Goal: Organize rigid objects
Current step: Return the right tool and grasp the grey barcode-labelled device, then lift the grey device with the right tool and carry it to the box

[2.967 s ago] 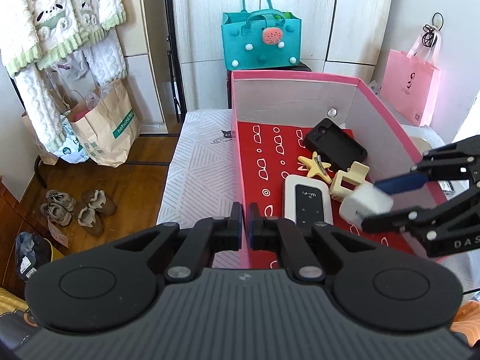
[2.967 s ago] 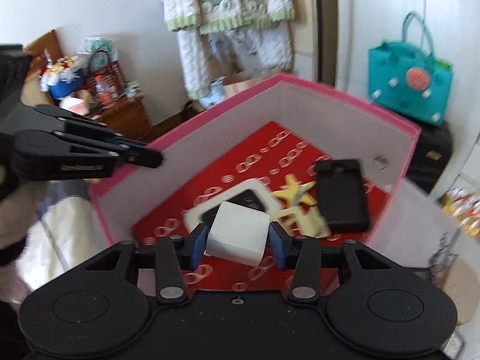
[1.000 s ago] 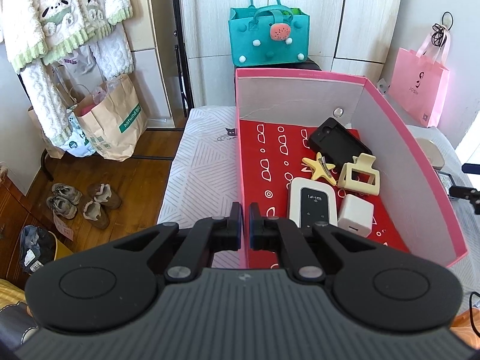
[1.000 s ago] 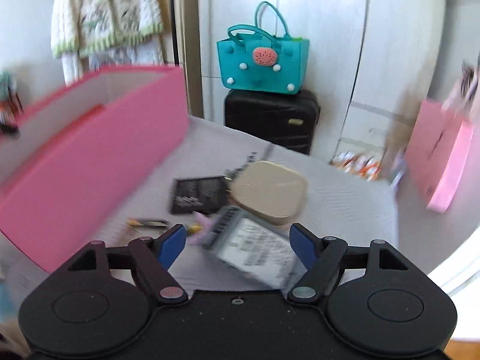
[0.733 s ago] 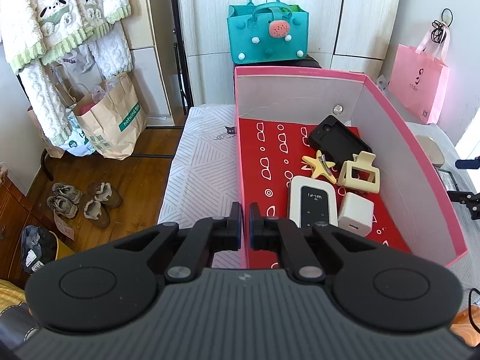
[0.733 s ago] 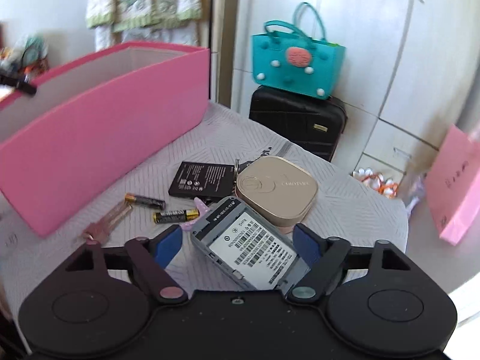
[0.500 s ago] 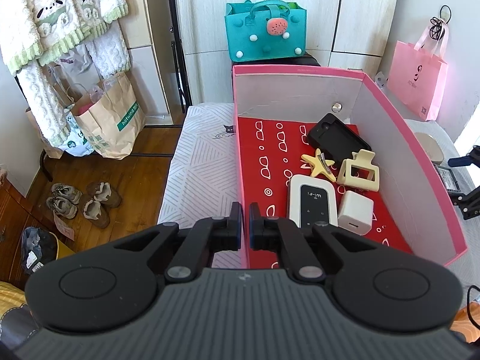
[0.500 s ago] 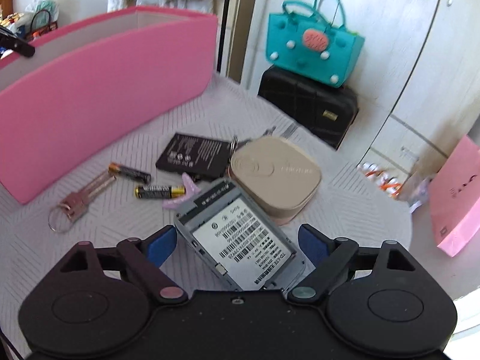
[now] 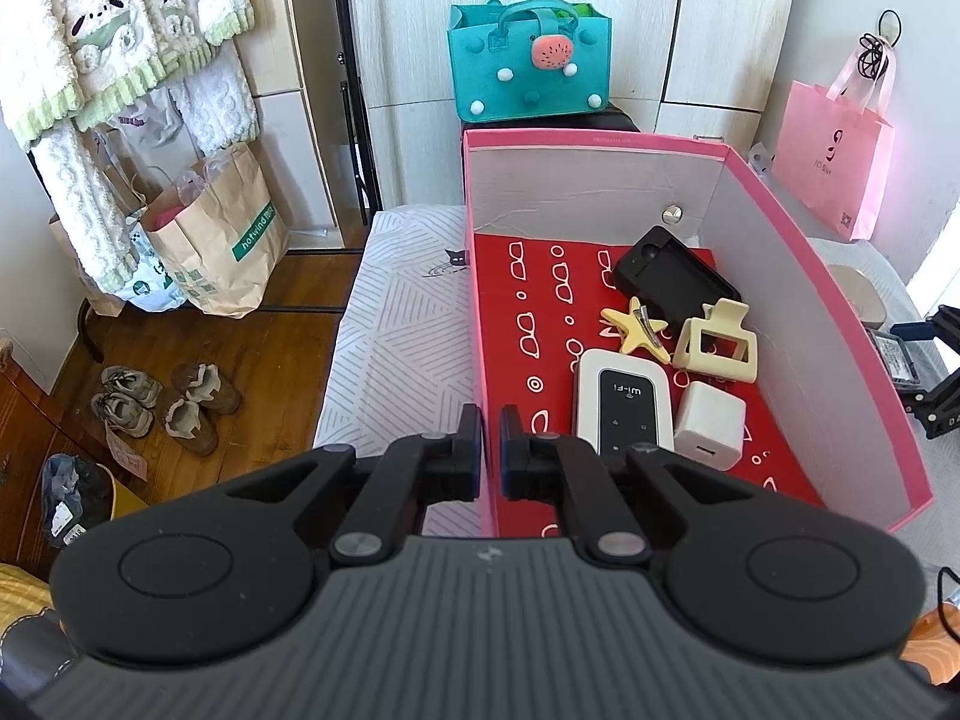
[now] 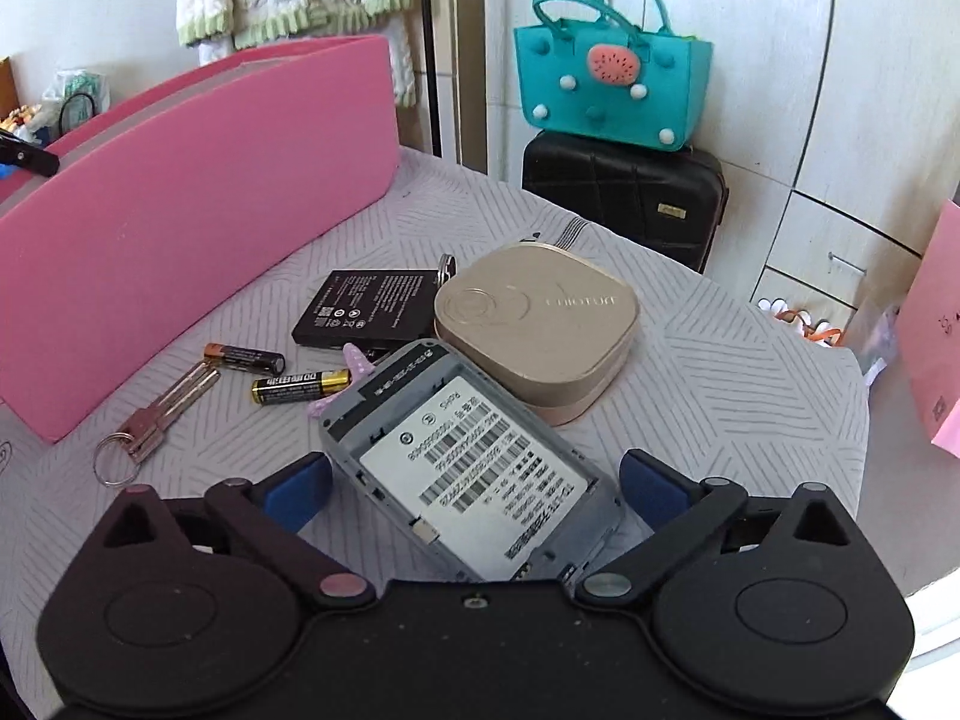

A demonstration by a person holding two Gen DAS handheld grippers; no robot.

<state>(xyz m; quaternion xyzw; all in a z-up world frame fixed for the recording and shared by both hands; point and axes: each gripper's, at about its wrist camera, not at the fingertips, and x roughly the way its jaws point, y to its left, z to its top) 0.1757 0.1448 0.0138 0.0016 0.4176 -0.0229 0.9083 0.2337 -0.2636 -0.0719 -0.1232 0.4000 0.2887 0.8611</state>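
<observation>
- The left gripper (image 9: 490, 444) has its jaws pressed together on the near wall of the pink box (image 9: 840, 324), pinching that wall's rim.
- Ahead of the left gripper and to its right, on the box's red floor, lie a white Wi-Fi router (image 9: 624, 405), a white charger cube (image 9: 710, 425) just beside the router, a cream claw clip (image 9: 717, 343), a yellow star clip (image 9: 641, 333) and, farthest off, a black case (image 9: 672, 273).
- The right gripper (image 10: 474, 495) stands wide open — its jaws have just been opening — with a grey device shell (image 10: 474, 462), label side up, lying between the blue pads (image 10: 297, 492); neither pad touches it.
- The shell's far end leans on a beige compact case (image 10: 534, 321) just ahead of the right gripper.
- Ahead and to the left lie a black battery pack (image 10: 366, 306), two AA batteries (image 10: 300, 387) and a pair of keys (image 10: 159, 417) on a ring, all on the patterned table cover (image 10: 750, 396).
- A small lilac piece (image 10: 354, 360) pokes out from under the shell; what it is cannot be told.
- The pink box's outer wall runs along the far left of the right gripper — well apart from the shell.
</observation>
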